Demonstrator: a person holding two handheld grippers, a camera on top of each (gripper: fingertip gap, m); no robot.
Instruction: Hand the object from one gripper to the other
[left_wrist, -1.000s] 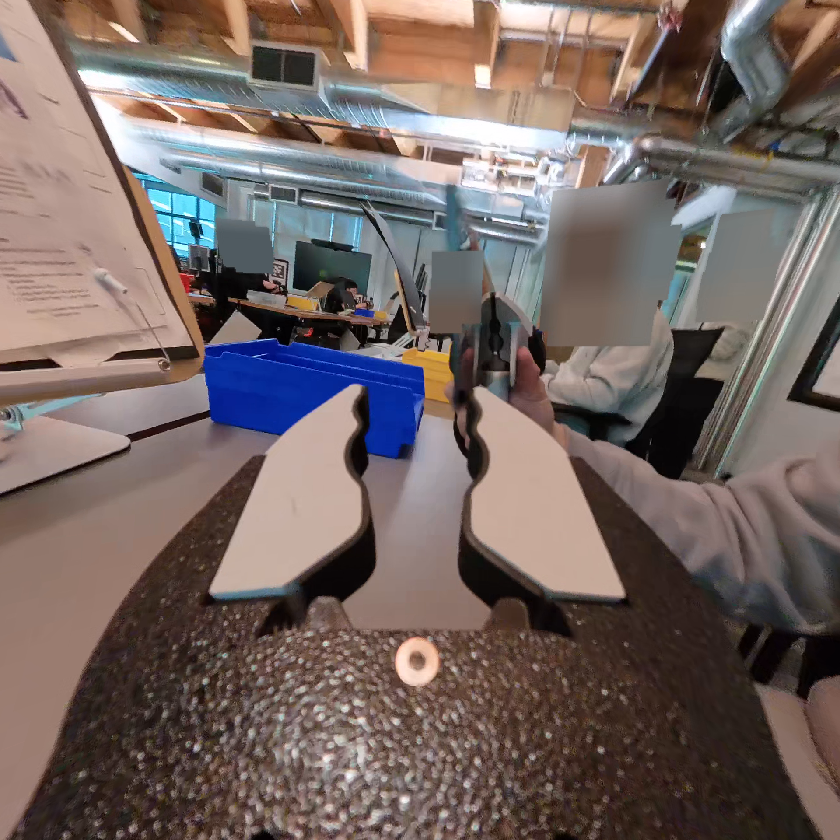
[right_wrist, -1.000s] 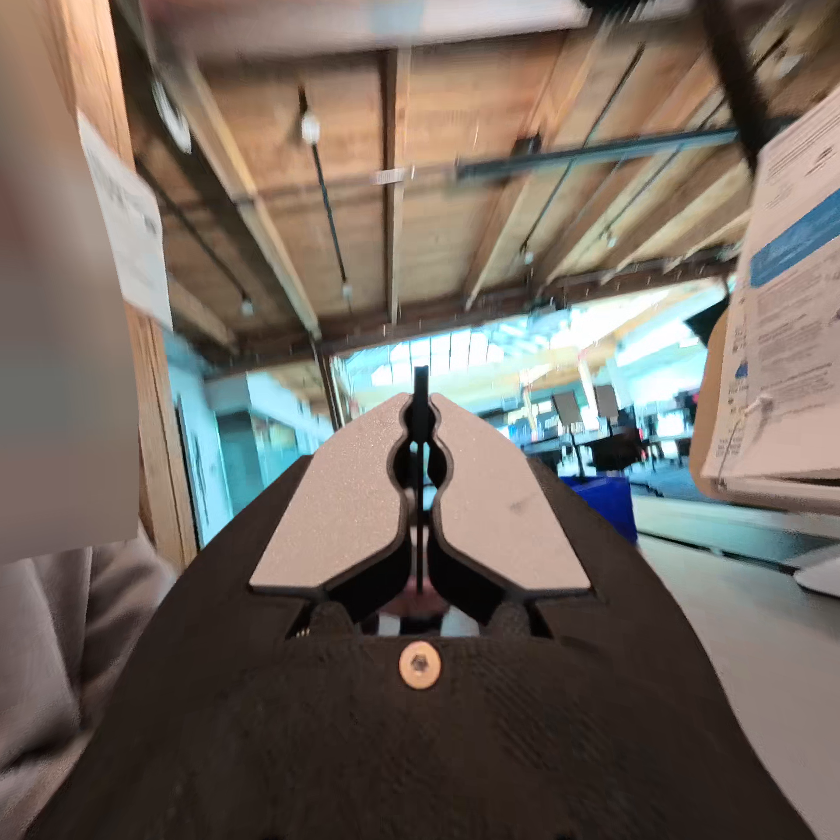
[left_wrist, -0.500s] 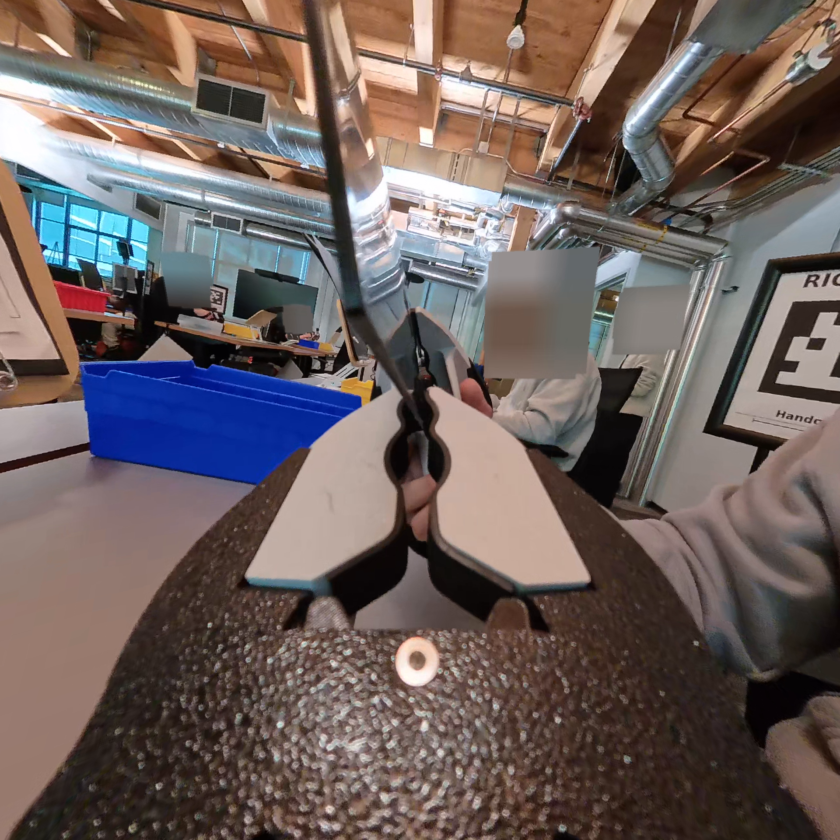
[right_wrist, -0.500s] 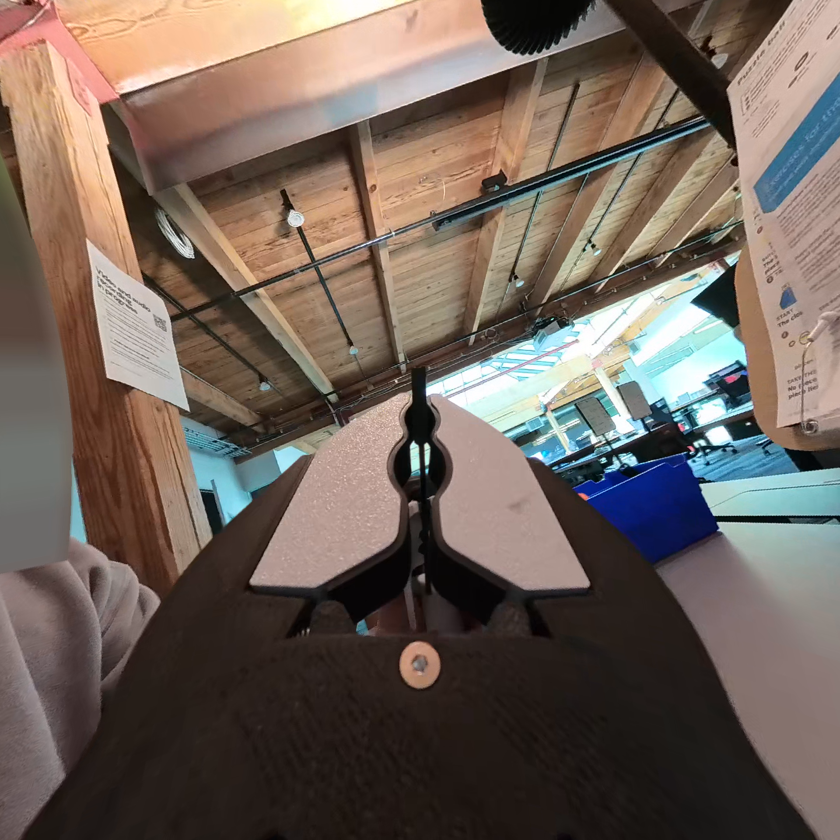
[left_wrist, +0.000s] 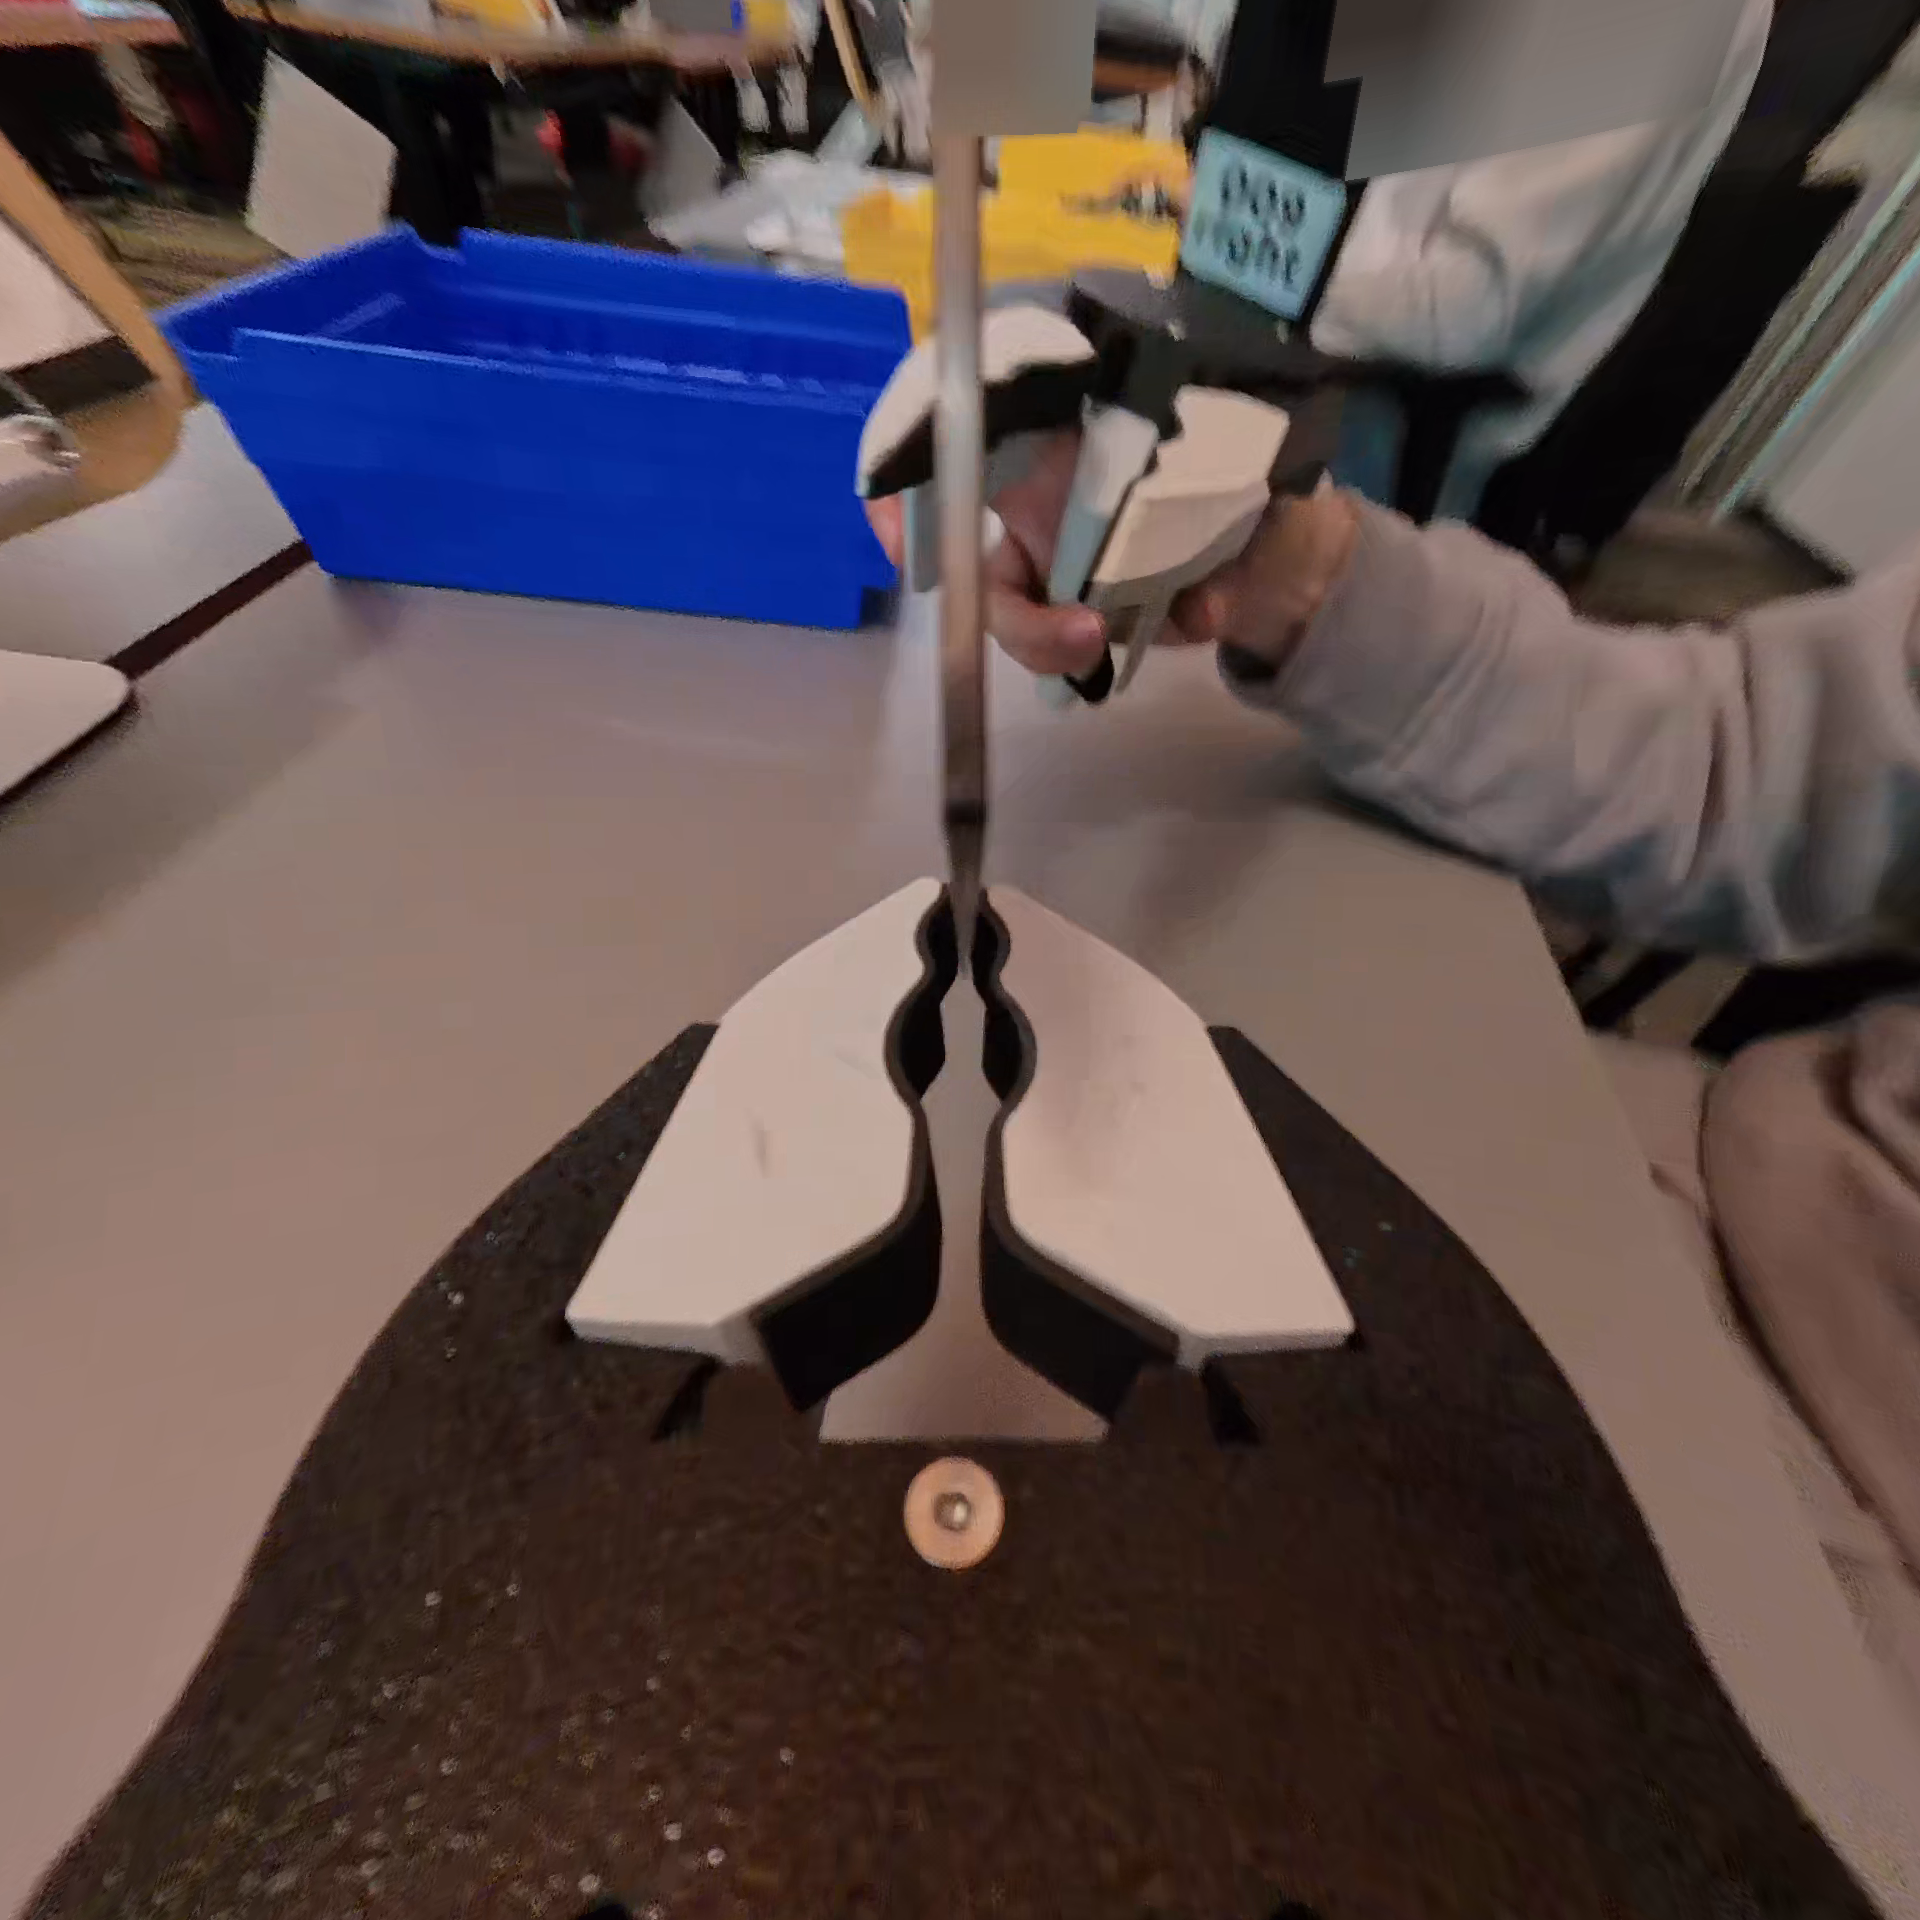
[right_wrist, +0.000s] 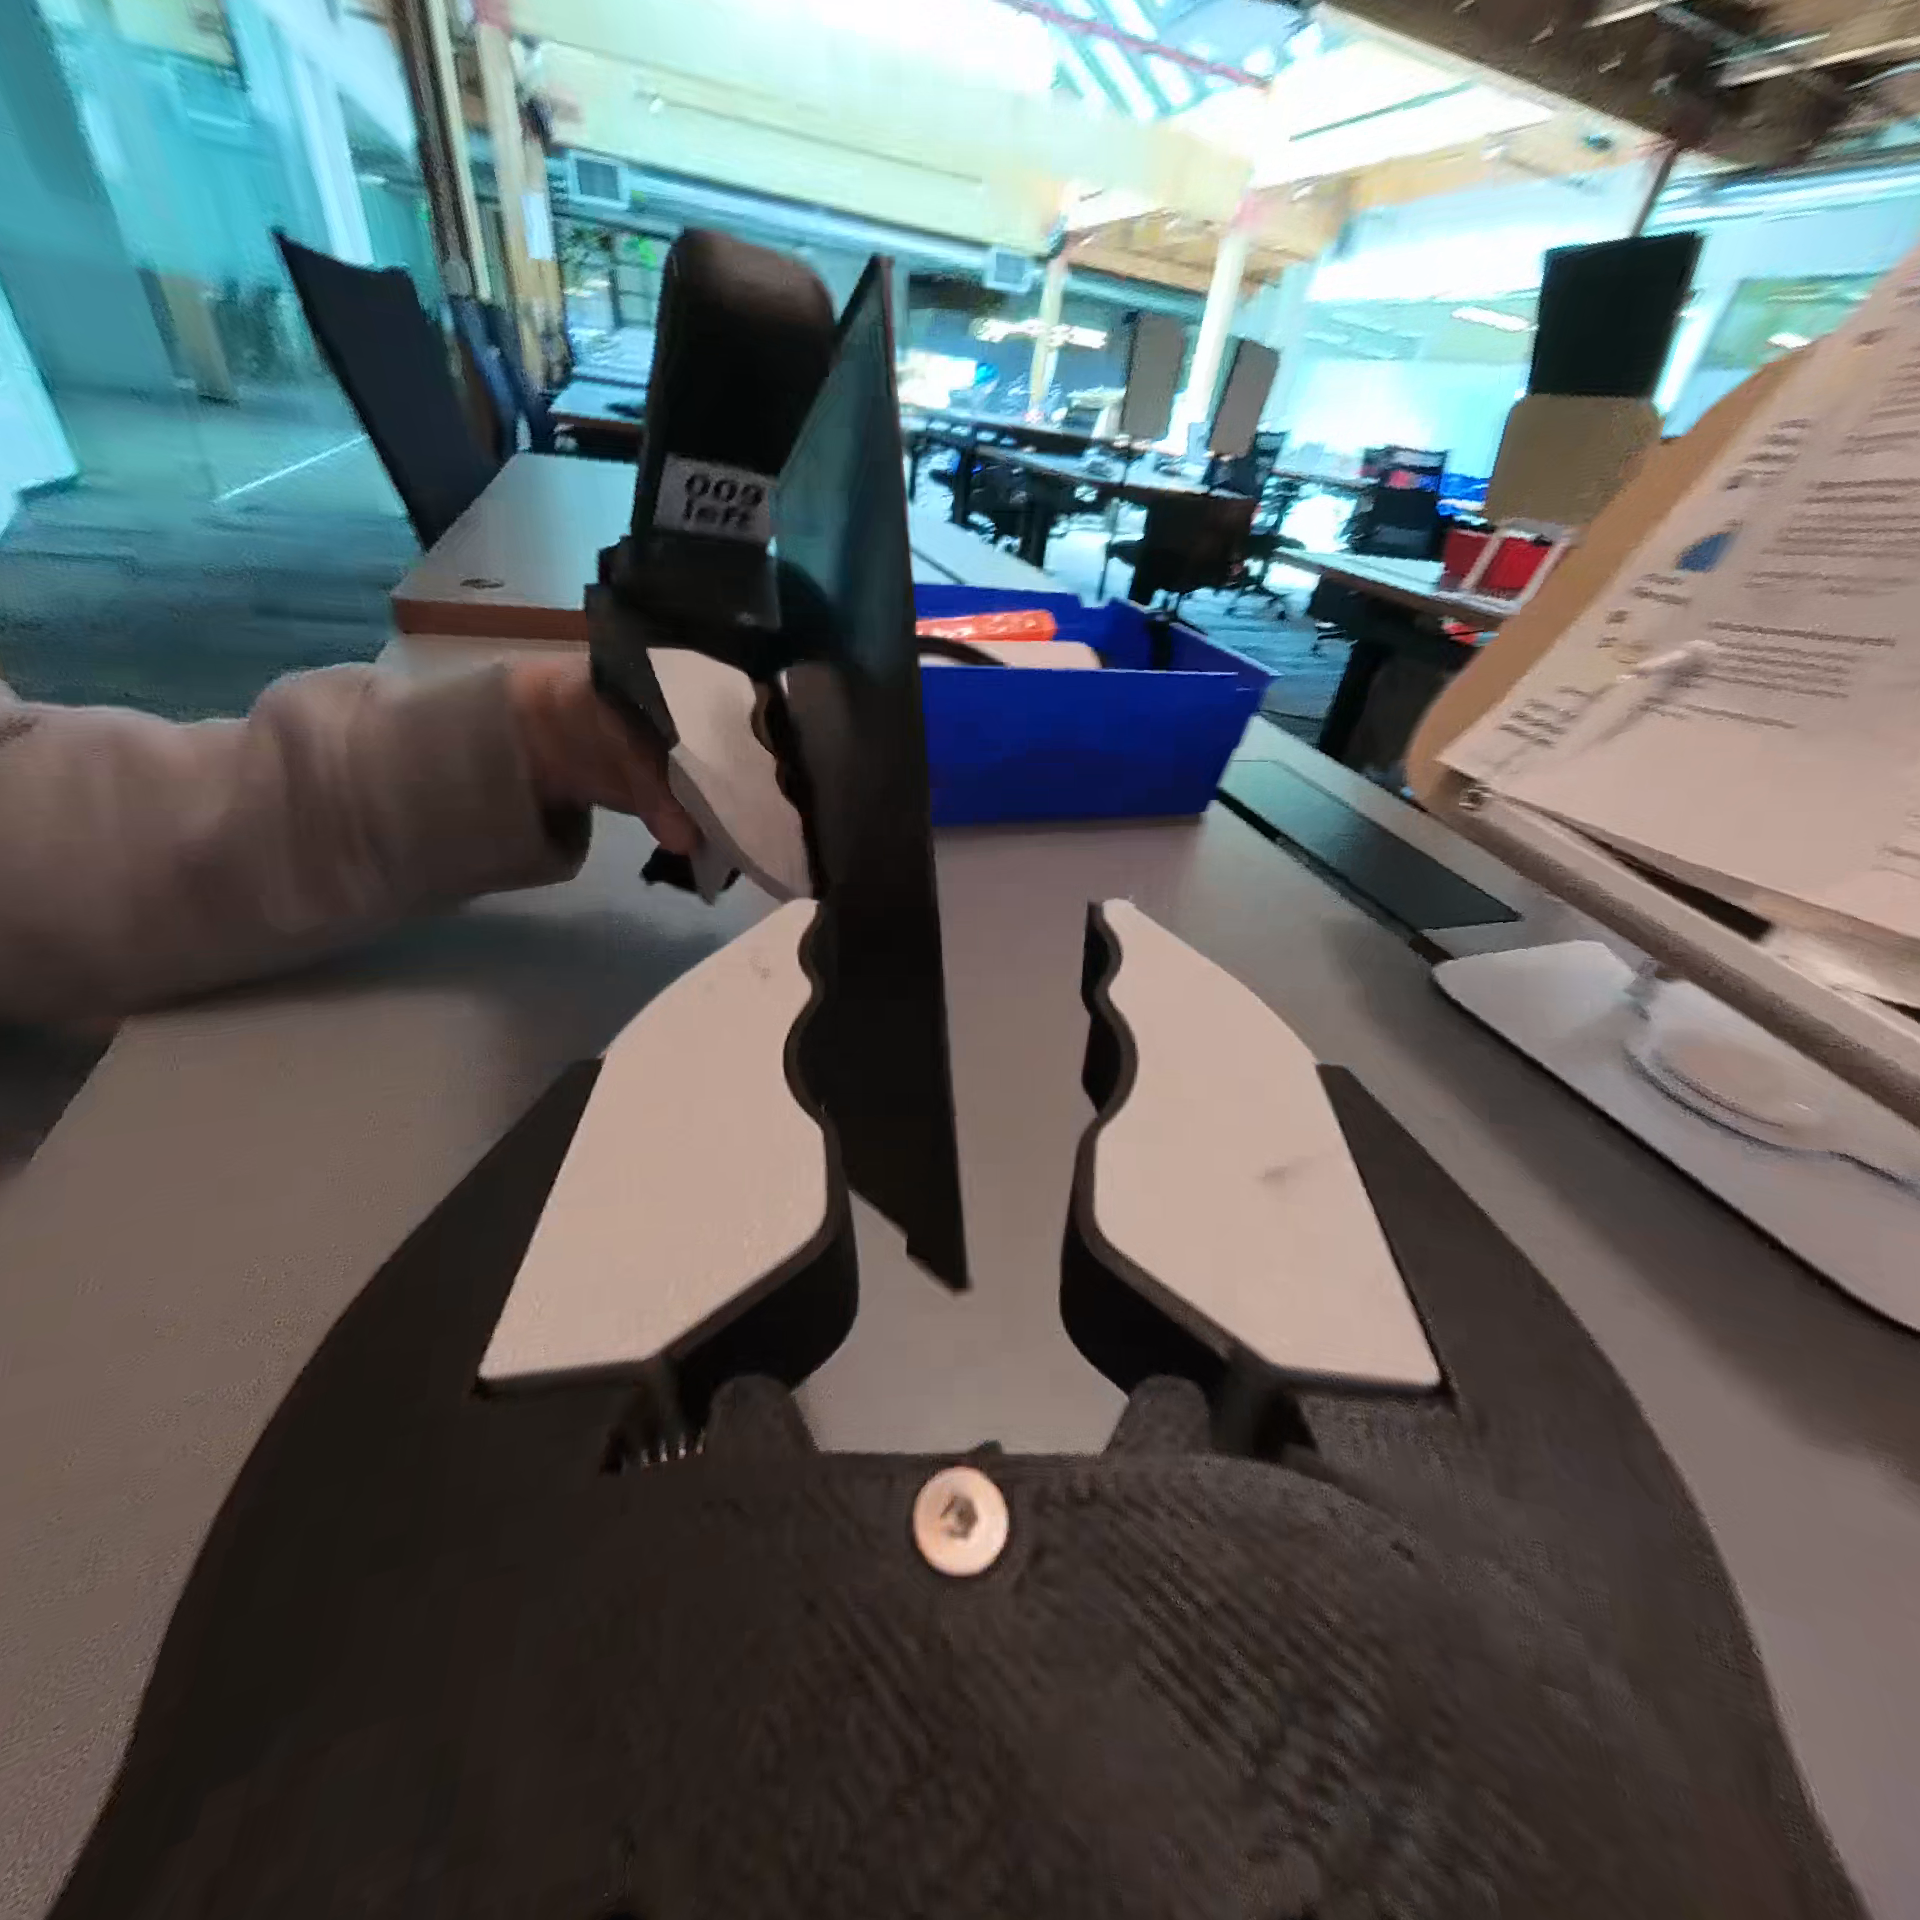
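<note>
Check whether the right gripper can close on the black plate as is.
Probably yes: the right gripper is open with the black plate standing between its fingers, nothing else in the gap. The left gripper pinches the plate just beyond them.

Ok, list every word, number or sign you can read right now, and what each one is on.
I don't copy out writing, so here is what carries it.
Pale blue tag on the right gripper: short dark print.
White tag on the left gripper: short dark print.
Papers on the stand: printed lines, too blurred to read.
Yellow box behind the blue bin: dark marks, blurred.
Black sheet: no writing seen.
</note>
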